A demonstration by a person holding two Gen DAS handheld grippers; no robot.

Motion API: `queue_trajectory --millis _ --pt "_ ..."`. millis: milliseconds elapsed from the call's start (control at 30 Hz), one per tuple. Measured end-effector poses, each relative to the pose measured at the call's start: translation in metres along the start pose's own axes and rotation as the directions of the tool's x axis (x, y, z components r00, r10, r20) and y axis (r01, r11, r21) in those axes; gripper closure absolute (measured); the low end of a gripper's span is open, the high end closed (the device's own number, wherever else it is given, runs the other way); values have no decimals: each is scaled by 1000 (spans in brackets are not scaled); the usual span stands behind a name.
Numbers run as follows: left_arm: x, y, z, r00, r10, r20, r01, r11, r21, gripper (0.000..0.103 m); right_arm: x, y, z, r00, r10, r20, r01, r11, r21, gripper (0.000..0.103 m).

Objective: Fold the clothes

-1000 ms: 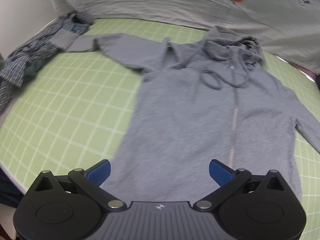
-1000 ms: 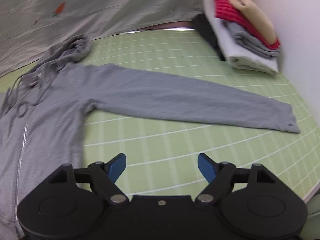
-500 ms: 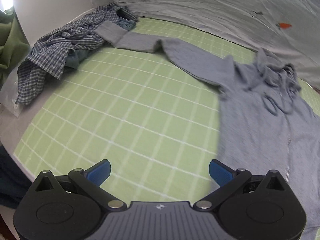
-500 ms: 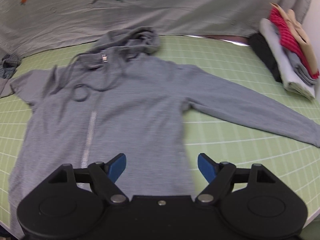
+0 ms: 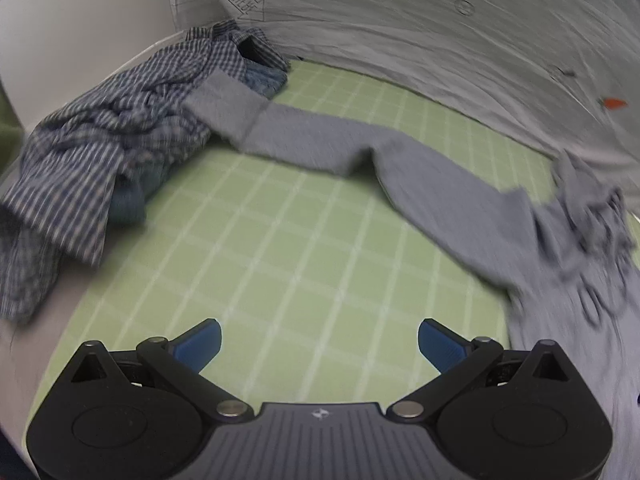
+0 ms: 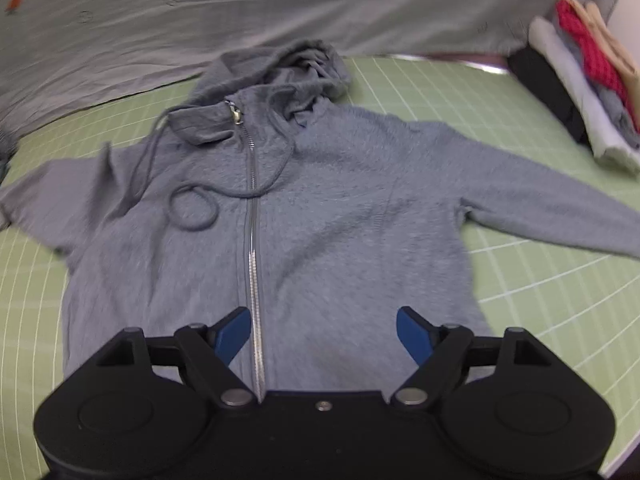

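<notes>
Grey zip hoodie (image 6: 320, 216) lies flat, front up, across centre of right wrist view; soft fleecy knit, silver zipper (image 6: 253, 240) running straight down the middle, drawcord (image 6: 192, 212) looped in a ring on the chest left of the zipper, hood (image 6: 296, 64) bunched and creased at top centre; one sleeve (image 6: 552, 208) stretched out to right edge of frame. In left wrist view the other sleeve (image 5: 320, 144) runs from the hoodie body at right edge up toward upper left, slightly kinked mid-length, its cuff resting on a crumpled blue-and-white checked shirt (image 5: 100, 148) heaped at left. Surface: pale green mat (image 5: 288, 248) with white grid lines; wrinkled grey cloth backdrop (image 6: 120, 32) with small carrot prints behind it; stack of folded garments (image 6: 584, 92), white, grey, red and tan, at upper right of right wrist view. Left gripper (image 5: 319, 340) at bottom of its frame, above bare mat, blue pads spread wide, holding nothing; right gripper (image 6: 324, 332) at bottom centre over the hoodie's lower front, pads likewise wide apart, zipper passing just beside its left pad (image 6: 232, 334); contact with fabric cannot be told.
</notes>
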State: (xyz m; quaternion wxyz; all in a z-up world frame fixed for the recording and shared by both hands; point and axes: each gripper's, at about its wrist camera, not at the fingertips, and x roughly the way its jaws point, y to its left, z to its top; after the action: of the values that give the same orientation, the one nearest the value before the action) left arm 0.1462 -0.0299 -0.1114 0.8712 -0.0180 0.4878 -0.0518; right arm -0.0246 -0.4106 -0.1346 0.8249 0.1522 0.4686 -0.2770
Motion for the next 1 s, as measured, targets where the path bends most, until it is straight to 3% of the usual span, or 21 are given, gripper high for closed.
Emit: queue_trajectory --millis 300,433,533,833,1000 --pt "87 18 95 998 64 5 -64 998 -11 0 57 11 29 995 -92 -27 94 994 54 21" --pt "118 21 119 995 103 6 -103 994 -25 0 66 14 35 991 -129 -37 131 989 61 19" --pt "140 24 137 991 132 6 -131 991 -38 0 69 18 39 986 -161 -40 163 986 36 11" --pt "169 39 144 987 163 -6 -163 984 -68 0 73 13 39 981 -184 -65 189 978 90 2" --pt "172 42 142 987 159 6 -158 984 -88 0 73 24 40 973 -227 -48 227 974 8 1"
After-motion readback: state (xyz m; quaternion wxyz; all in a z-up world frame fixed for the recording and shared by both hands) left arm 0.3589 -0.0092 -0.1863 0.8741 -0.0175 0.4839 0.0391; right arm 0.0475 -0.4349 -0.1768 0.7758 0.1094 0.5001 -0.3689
